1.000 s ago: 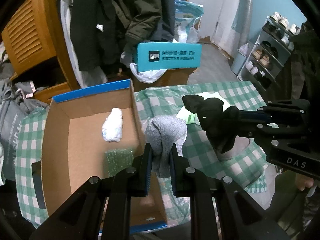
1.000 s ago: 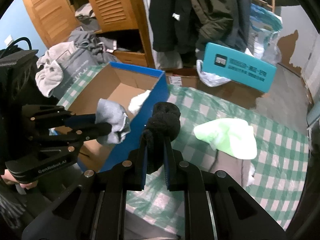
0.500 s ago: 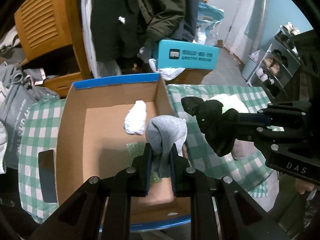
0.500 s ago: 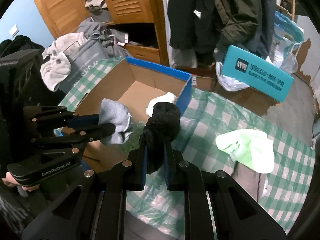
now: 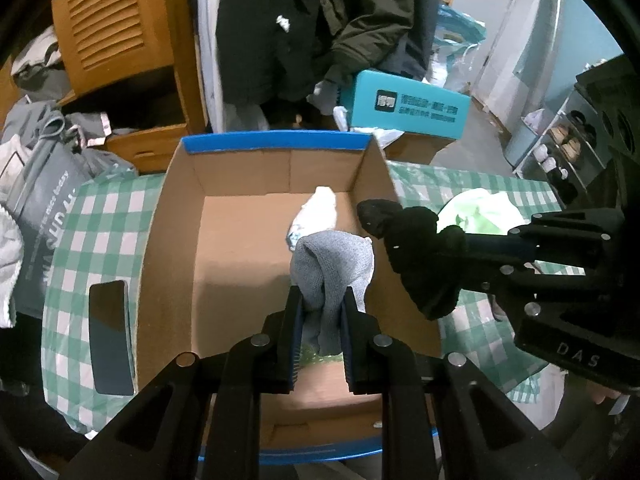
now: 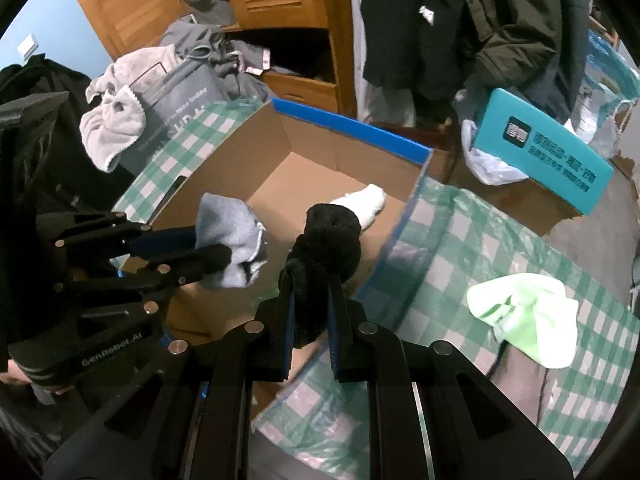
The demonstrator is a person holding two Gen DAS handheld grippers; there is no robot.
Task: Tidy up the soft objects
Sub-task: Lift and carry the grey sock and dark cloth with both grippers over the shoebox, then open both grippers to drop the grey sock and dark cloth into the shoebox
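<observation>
1. Box (image 5: 172, 240) of cardboard sits open on the checked surface (image 6: 480, 240), a white sock (image 5: 320, 210) inside.
2. Left gripper (image 5: 320, 304) fingers pinch a grey sock (image 5: 334, 256) above the box.
3. Right gripper (image 6: 310, 292) fingers pinch a black sock (image 6: 328, 240) over the box's right wall.
4. Step in hand looks like dropping; next, spread the fingers over the box.

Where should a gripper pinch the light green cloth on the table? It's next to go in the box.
Pinch the raised, bunched fold at the middle of the light green cloth from straight above. It lies crumpled and low on the checkered tablecloth, so its edges offer little to grab.
</observation>
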